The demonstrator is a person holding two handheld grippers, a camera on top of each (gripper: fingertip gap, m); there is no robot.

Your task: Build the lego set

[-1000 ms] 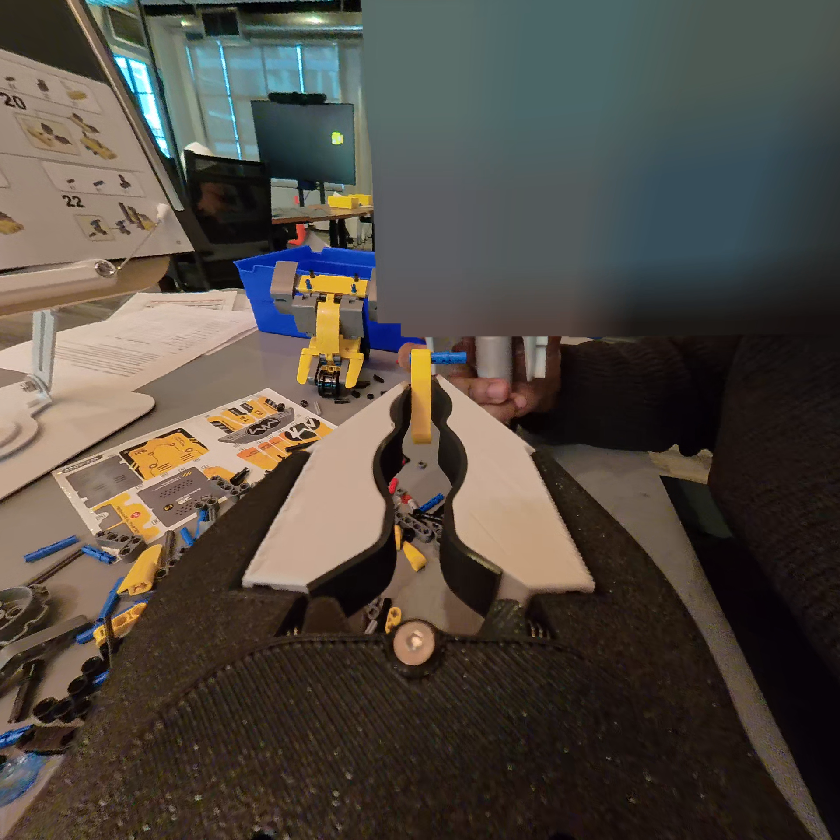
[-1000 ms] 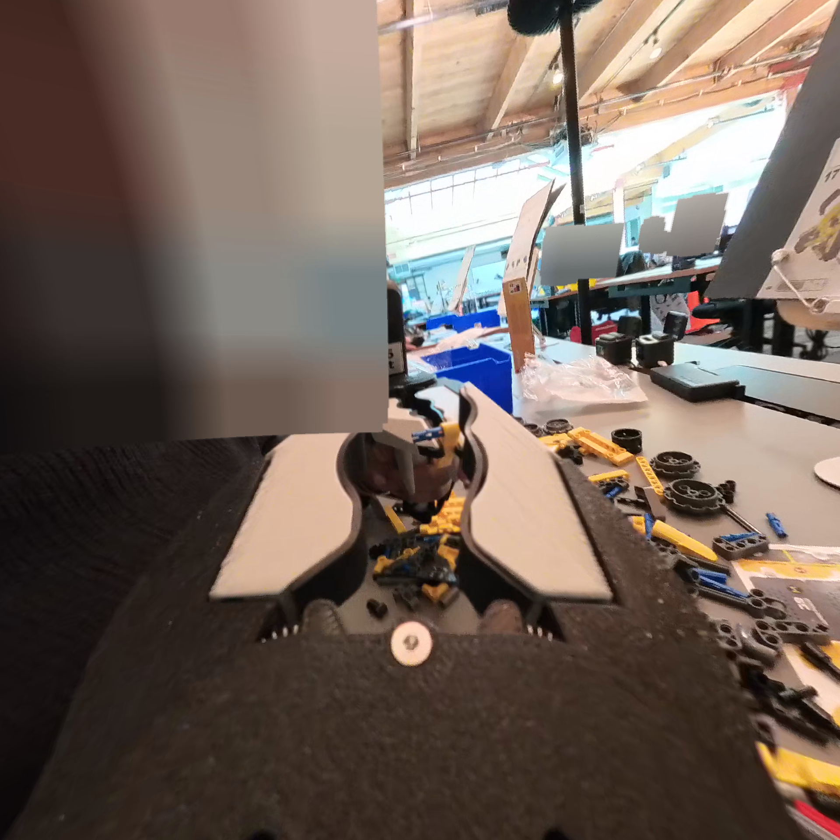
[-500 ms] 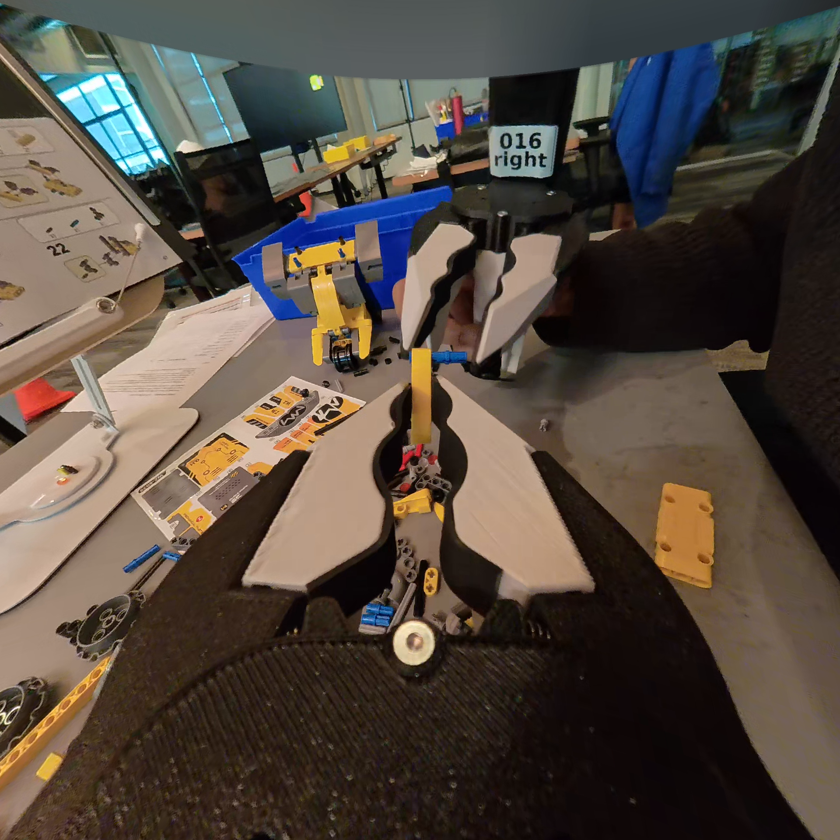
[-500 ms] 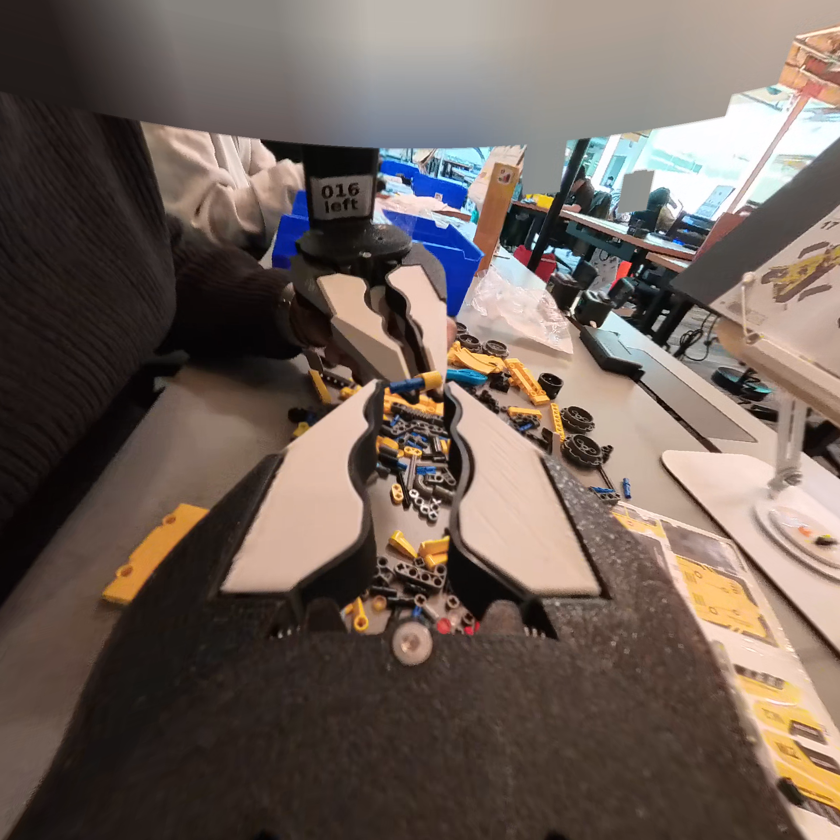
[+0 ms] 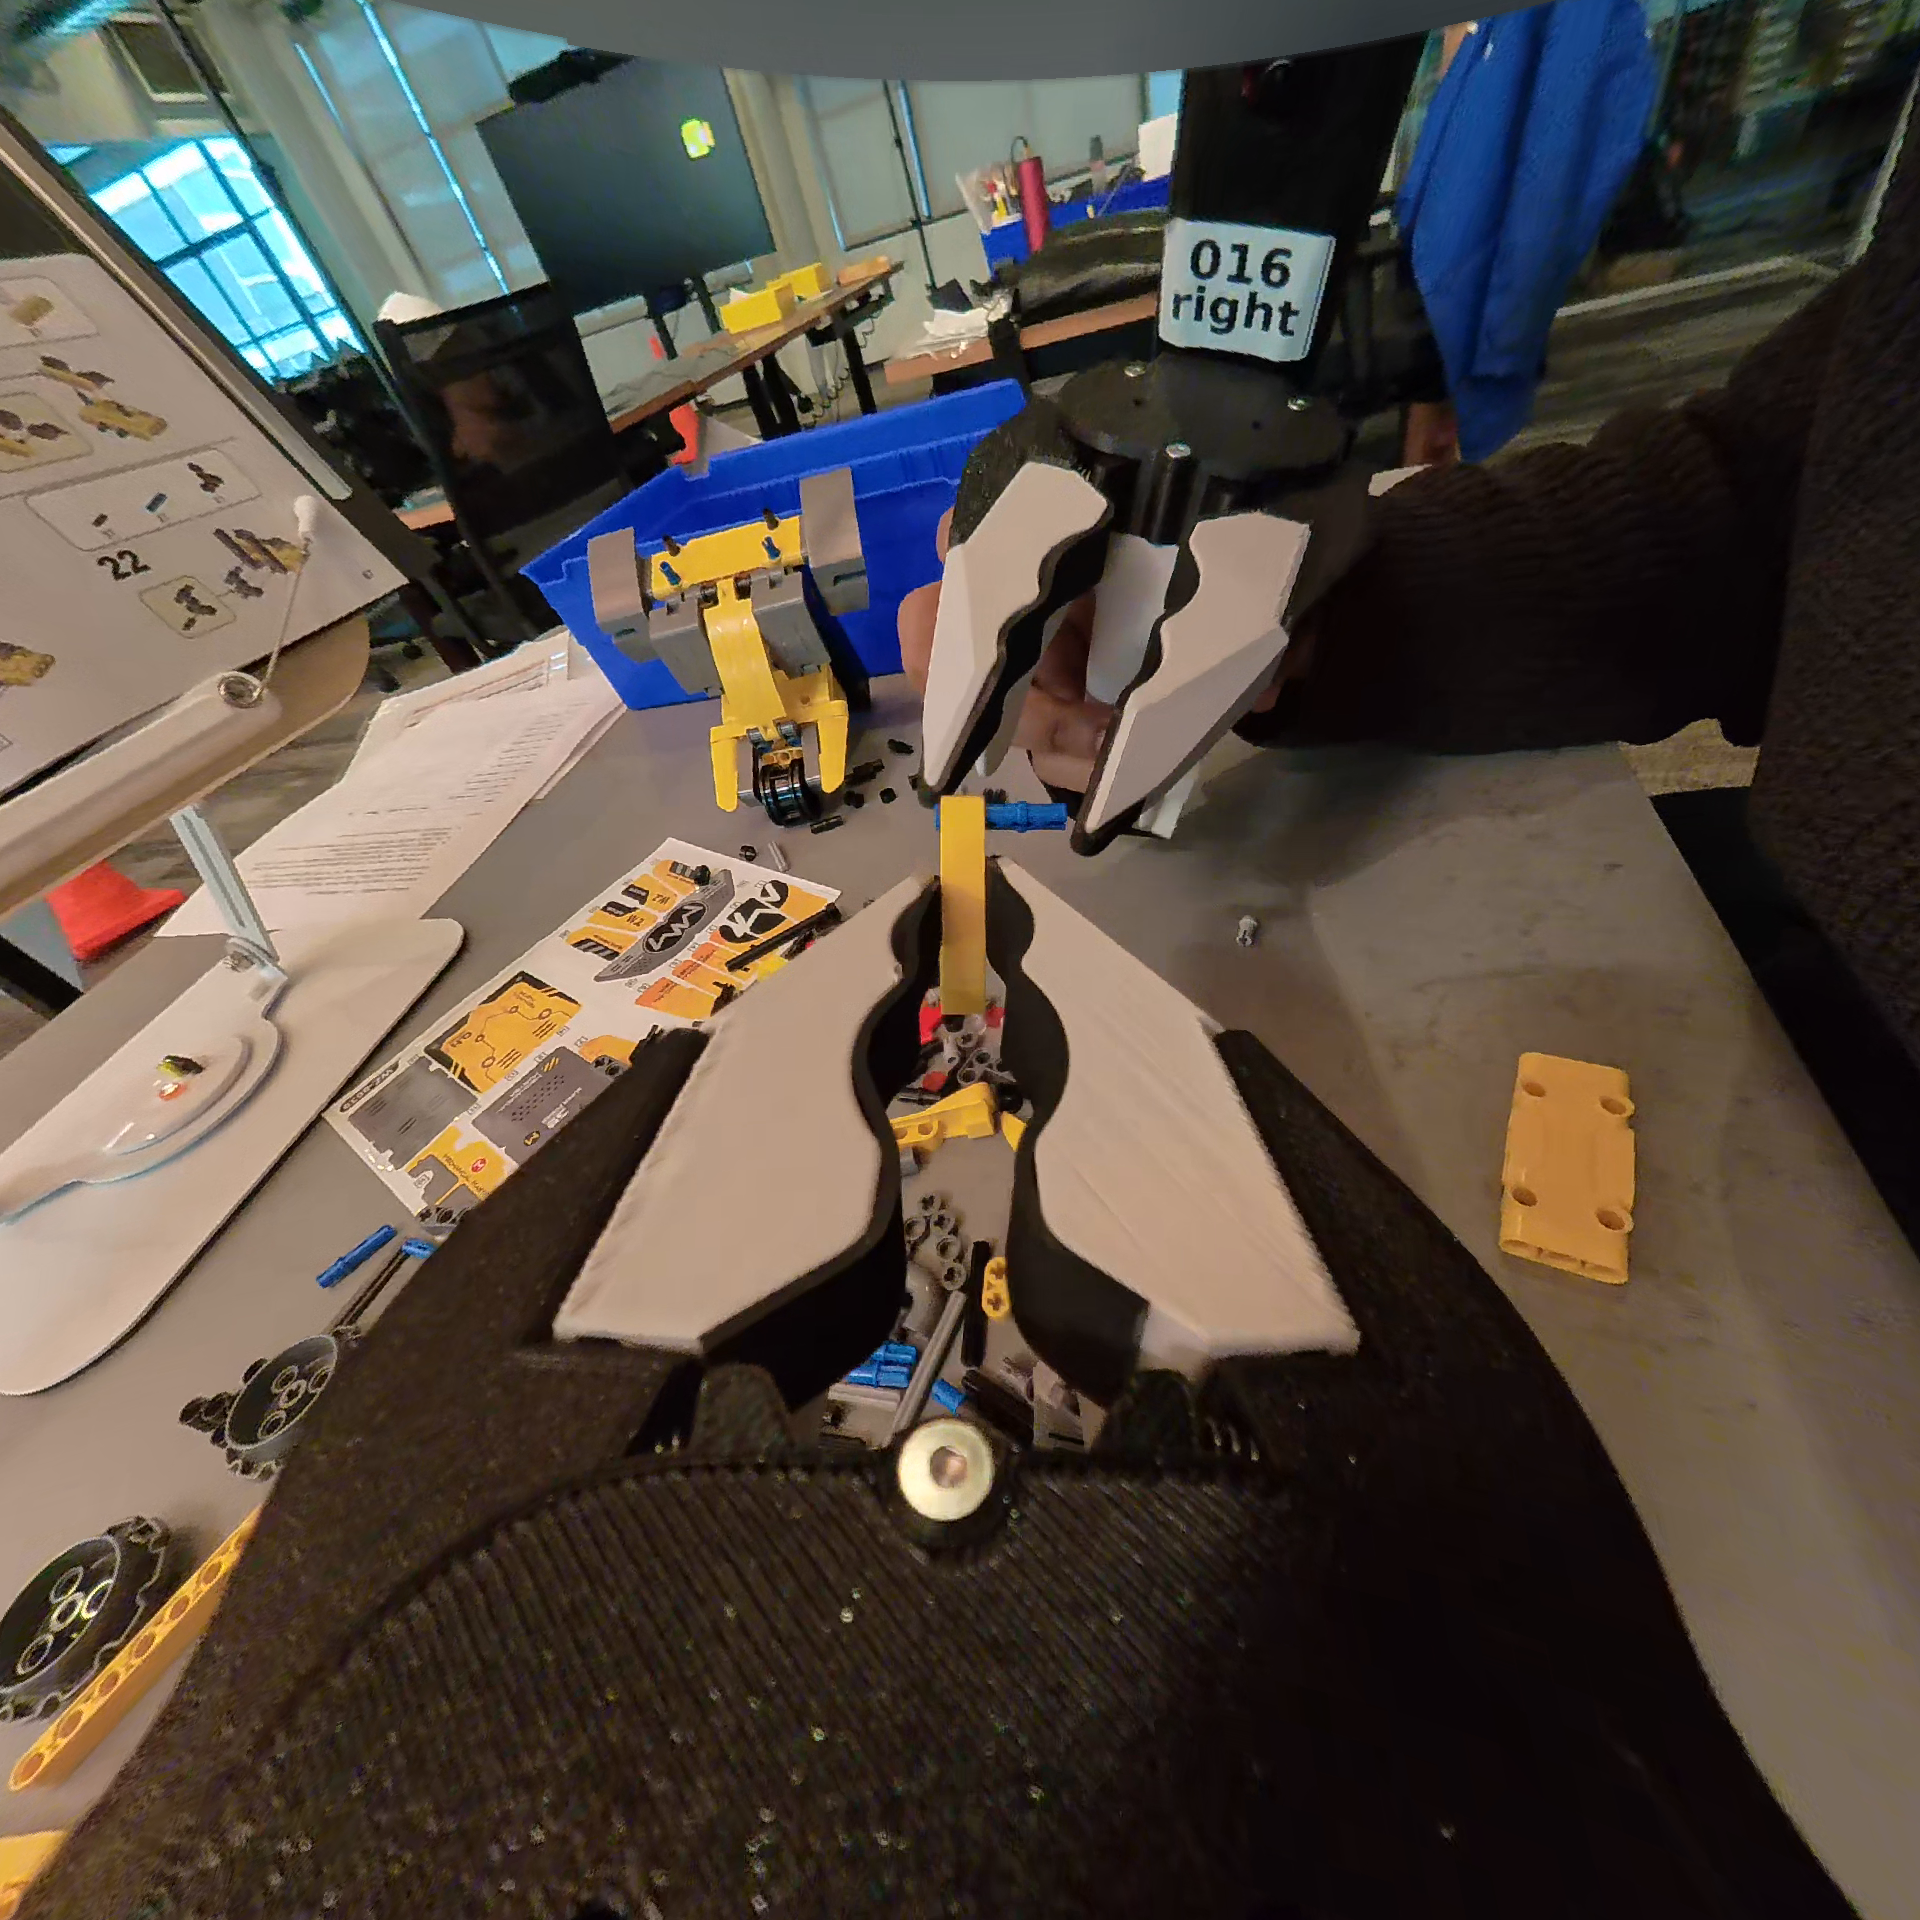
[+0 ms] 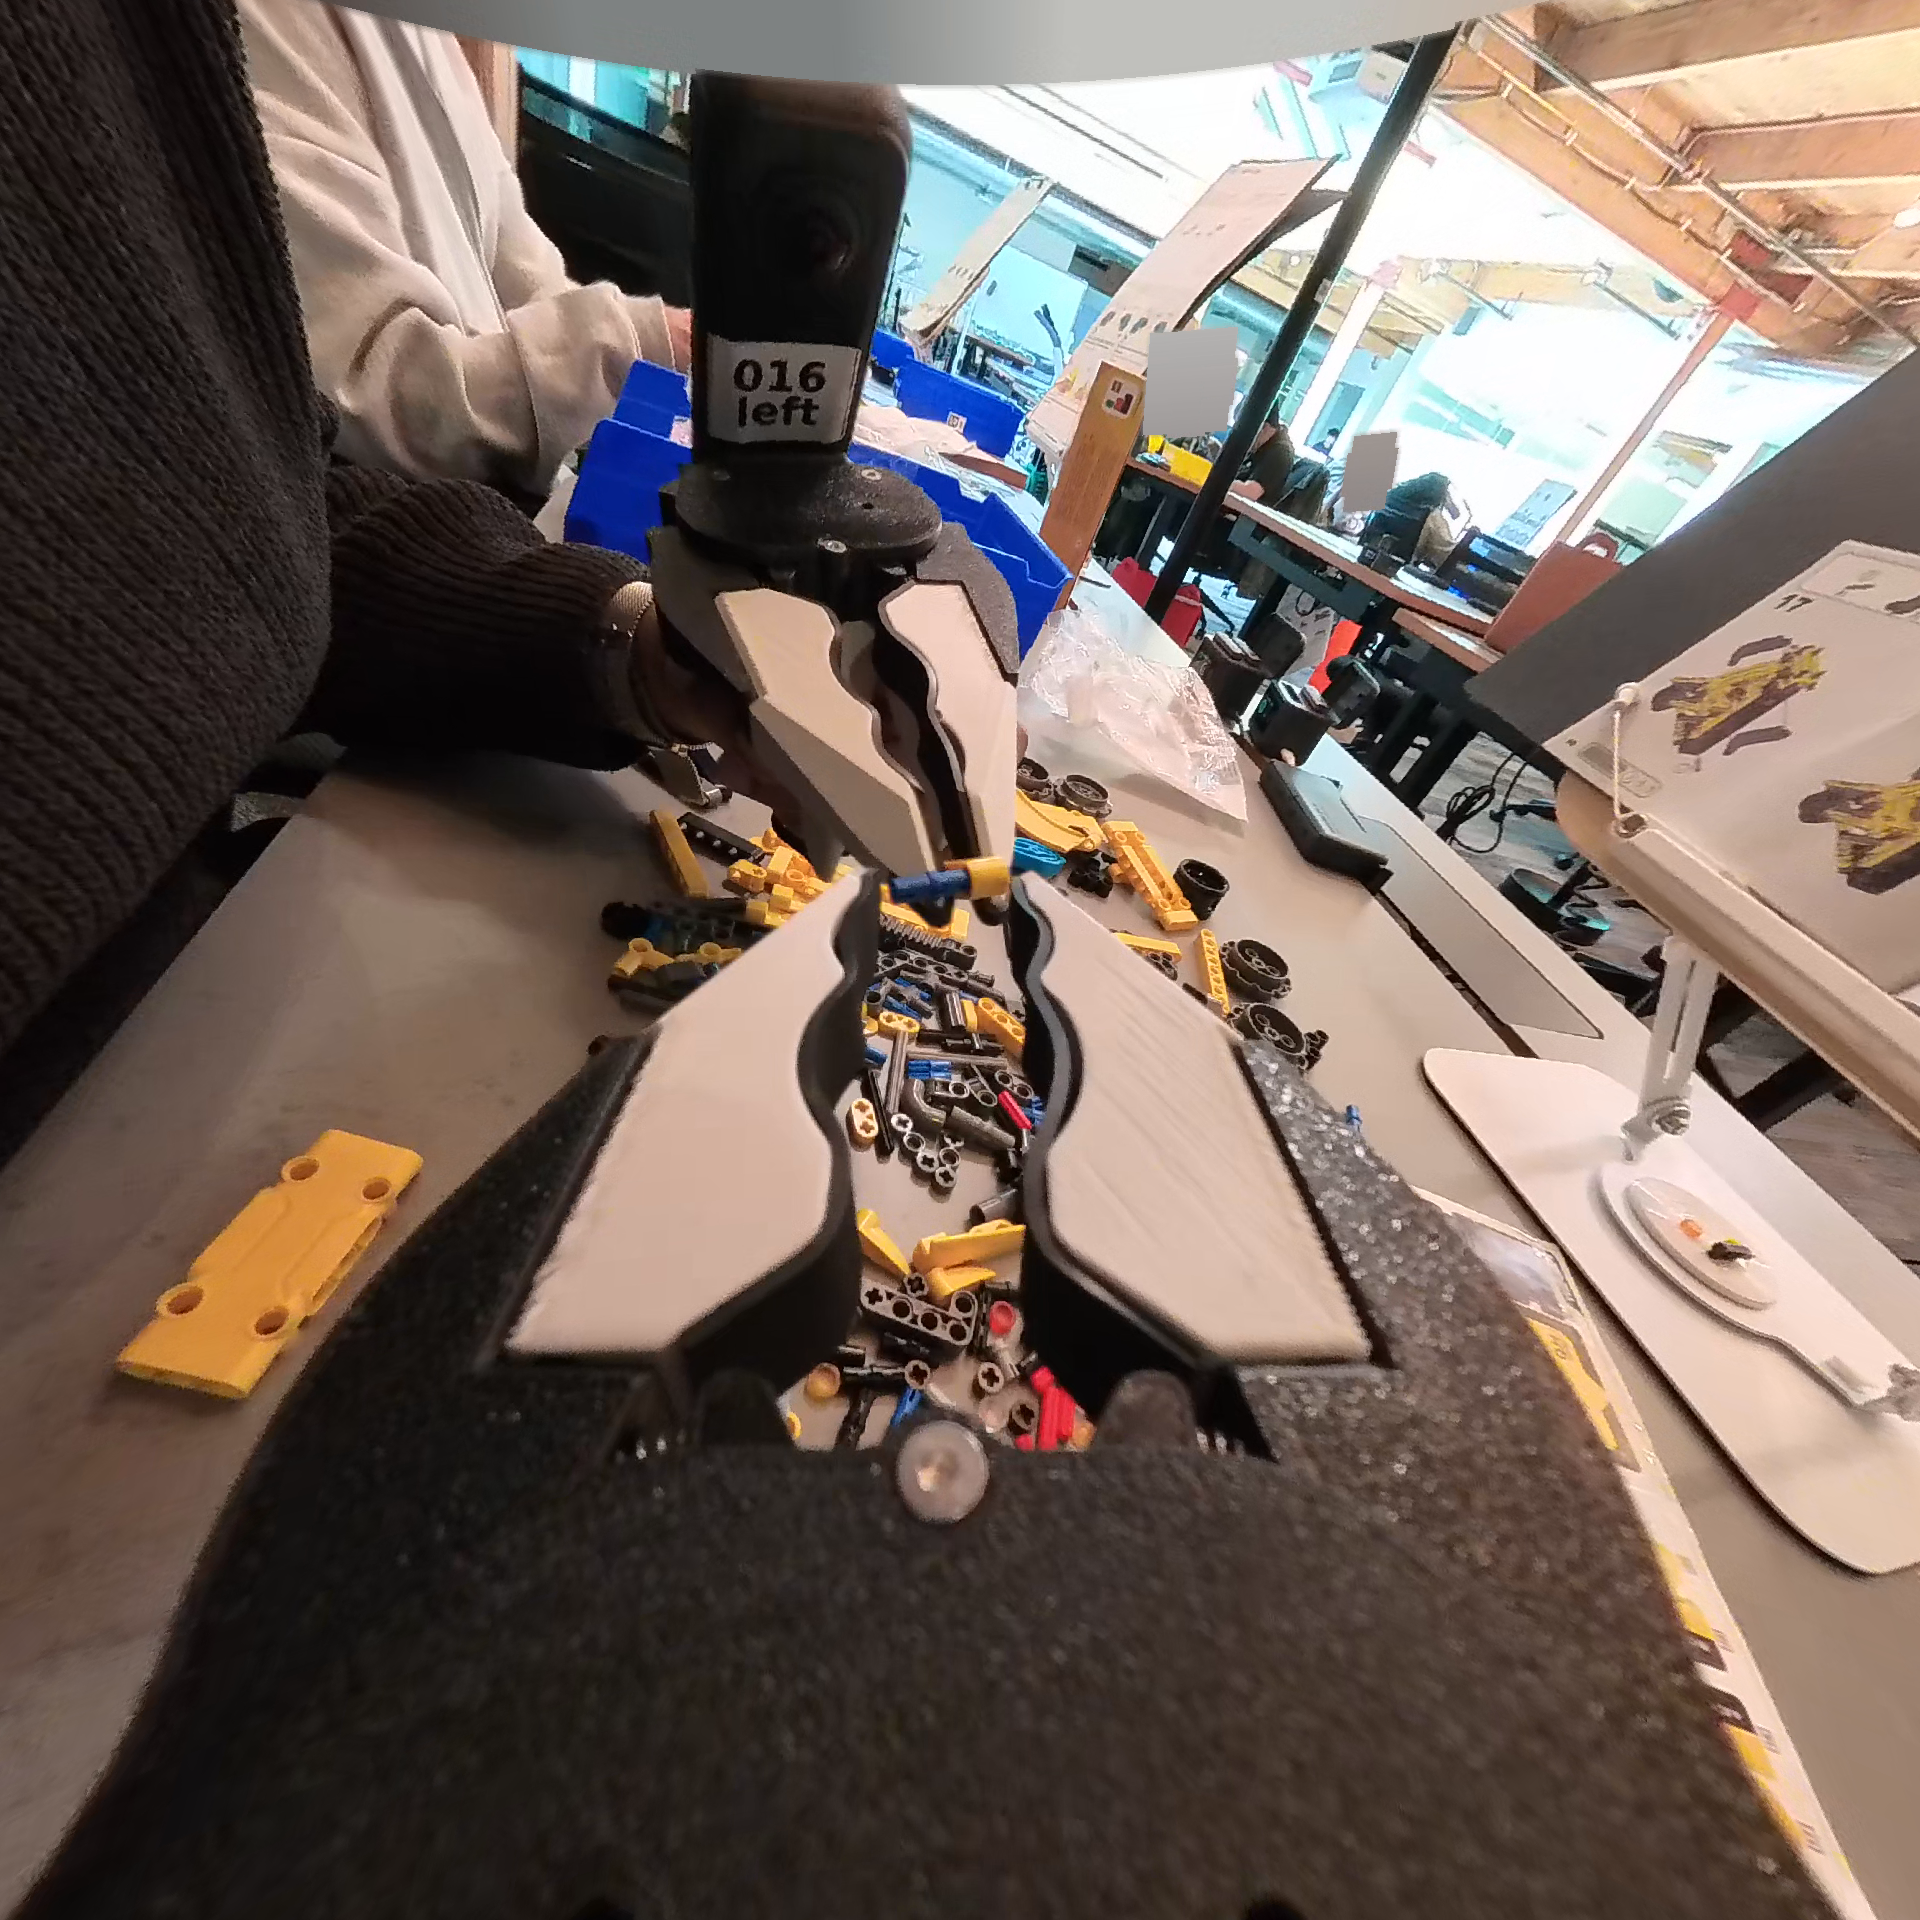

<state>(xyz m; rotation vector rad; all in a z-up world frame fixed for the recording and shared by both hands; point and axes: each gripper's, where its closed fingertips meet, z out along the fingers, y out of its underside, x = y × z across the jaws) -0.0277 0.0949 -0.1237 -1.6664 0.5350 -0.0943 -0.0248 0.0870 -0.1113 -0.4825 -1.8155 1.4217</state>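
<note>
My left gripper is shut on a yellow beam and holds it upright above the table. A blue pin sticks out sideways from the beam's top end. My right gripper faces it, open, with its tips on either side of the pin. In the right wrist view the pin and the beam's end lie between my right gripper's tips, below the left gripper. The part-built yellow and grey model stands farther back.
A pile of loose parts lies under both grippers. A yellow panel lies to the right, a sticker sheet to the left. A blue bin stands behind the model. The instruction booklet on its stand is left, black wheels near left. Less than 4 cm separates the two grippers' tips.
Both wrist views have tilted down toward the table and the grippers have drawn a little apart. The left still holds the beam with the pin; the right stays open at the pin.
</note>
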